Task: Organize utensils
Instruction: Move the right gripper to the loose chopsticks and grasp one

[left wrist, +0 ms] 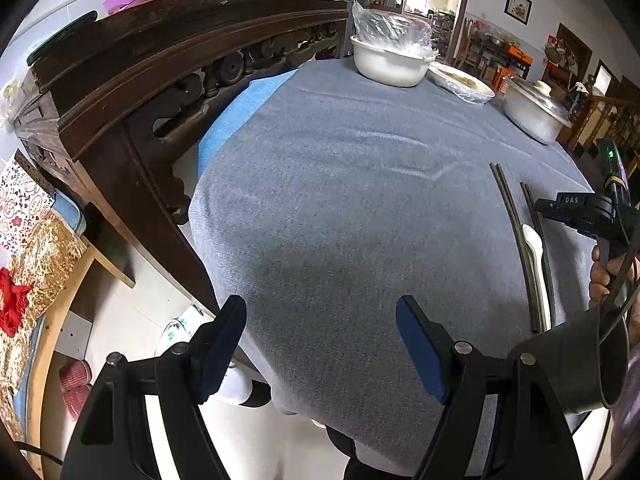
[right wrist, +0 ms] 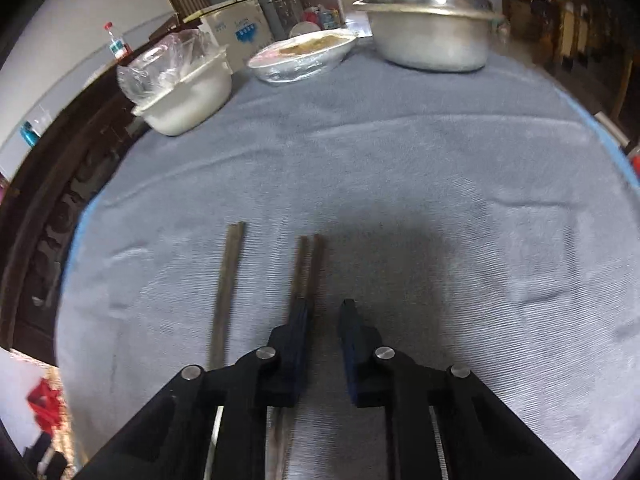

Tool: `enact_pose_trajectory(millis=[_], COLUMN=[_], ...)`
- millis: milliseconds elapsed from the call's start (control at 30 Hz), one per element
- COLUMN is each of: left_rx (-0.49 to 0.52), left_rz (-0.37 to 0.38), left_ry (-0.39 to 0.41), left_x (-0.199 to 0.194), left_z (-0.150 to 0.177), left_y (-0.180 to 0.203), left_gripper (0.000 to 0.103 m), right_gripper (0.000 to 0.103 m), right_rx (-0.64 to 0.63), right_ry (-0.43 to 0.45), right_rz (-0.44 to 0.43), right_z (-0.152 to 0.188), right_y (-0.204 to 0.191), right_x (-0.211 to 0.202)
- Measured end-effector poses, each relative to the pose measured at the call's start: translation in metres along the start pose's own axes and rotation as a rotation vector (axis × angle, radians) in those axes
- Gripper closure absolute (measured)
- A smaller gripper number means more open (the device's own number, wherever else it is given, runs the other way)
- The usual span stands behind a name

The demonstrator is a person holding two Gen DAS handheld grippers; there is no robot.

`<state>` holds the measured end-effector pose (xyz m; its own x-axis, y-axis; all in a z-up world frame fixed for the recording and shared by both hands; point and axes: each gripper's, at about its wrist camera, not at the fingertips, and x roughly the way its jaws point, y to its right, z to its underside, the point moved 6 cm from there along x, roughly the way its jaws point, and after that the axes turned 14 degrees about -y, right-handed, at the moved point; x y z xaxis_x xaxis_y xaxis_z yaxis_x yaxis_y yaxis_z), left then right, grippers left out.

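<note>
Overhead, grey cloth [left wrist: 340, 200] covers table, cluttered room.

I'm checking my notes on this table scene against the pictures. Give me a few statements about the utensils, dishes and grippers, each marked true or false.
1. The white plastic spoon lies between dark chopsticks. True.
2. The left gripper grips a chopstick. False: it is open, with only the grey tablecloth between its fingers.
3. The metal pot has its lid on. True.
4. The white bowl is bare. False: a clear plastic bag sits in it.
5. The right gripper stands wide open. False: its fingers are close together, with nothing between them.
</note>
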<state>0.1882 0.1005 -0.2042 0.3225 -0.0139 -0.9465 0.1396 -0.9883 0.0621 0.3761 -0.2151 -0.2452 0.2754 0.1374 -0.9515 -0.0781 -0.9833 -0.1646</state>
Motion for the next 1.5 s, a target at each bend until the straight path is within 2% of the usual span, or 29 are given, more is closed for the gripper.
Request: enact_pose_trajectory(millis=[67, 100, 233, 367, 500, 533, 567, 733, 900, 967, 1133, 1200, 1300, 1400, 1500], left_rx=[0.001, 0.002, 0.014, 0.012, 0.023, 0.024, 0.024, -0.002, 0.023, 0.048, 0.16, 0.2, 0.254, 0.285, 0.33], left_rz=[-0.001, -0.002, -0.013, -0.001, -0.005, -0.007, -0.008, -0.014, -0.016, 0.001, 0.086, 0.109, 0.185, 0.222, 0.204], left_ry=[0.0, -0.001, 0.003, 0.018, 0.02, 0.018, 0.017, 0.017, 0.016, 0.019, 0.023, 0.011, -0.033, -0.071, -0.085], left_x=[0.0, 0.0, 0.001, -0.005, -0.006, -0.006, -0.006, -0.005, 0.001, 0.005, 0.019, 0.028, 0.047, 0.062, 0.076], left_z=[0.0, 0.001, -0.004, -0.006, -0.004, -0.003, -0.003, -0.004, -0.015, -0.032, -0.1, -0.123, -0.158, -0.174, -0.177], left_y=[0.0, 0.0, 0.002, 0.006, 0.009, 0.009, 0.007, -0.002, 0.0, 0.008, 0.051, 0.07, 0.113, 0.151, 0.184], left_gripper=[0.025, 0.025, 0.025, 0.025, 0.025, 0.025, 0.025, 0.026, 0.025, 0.025, 0.025, 0.025, 0.026, 0.026, 0.026], right_gripper=[0.088, 0.088, 0.086, 0.085, 0.086, 0.086, 0.087, 0.087, 0.086, 0.085, 0.083, 0.083, 0.083, 0.083, 0.084], right_rx=[0.024, 0.051, 0.114, 0.036, -0.012, -0.027, -0.033, 0.015, 0.108, 0.111, 0.09, 0.089, 0.091, 0.077, 0.079], right_ry=[0.007, 0.005, 0.01, 0.009, -0.022, 0.007, 0.015, 0.033, 0.014, 0.002, -0.004, -0.009, -0.007, 0.001, -0.003], right_rz=[0.01, -0.015, -0.186, -0.176, -0.072, -0.037, -0.003, 0.044, -0.027, -0.052, -0.034, -0.042, -0.067, -0.057, -0.069], right_z=[0.0, 0.0, -0.003, -0.01, -0.01, -0.009, -0.008, -0.004, -0.003, -0.003, -0.007, -0.008, -0.009, -0.009, -0.01], right_y=[0.01, 0.016, 0.022, 0.002, -0.01, -0.011, -0.009, 0.016, 0.047, 0.049, 0.039, 0.035, 0.034, 0.032, 0.033], right_x=[-0.001, -0.003, -0.014, -0.016, 0.004, 0.004, 0.004, -0.003, -0.01, -0.01, -0.008, -0.008, -0.005, -0.004, -0.004])
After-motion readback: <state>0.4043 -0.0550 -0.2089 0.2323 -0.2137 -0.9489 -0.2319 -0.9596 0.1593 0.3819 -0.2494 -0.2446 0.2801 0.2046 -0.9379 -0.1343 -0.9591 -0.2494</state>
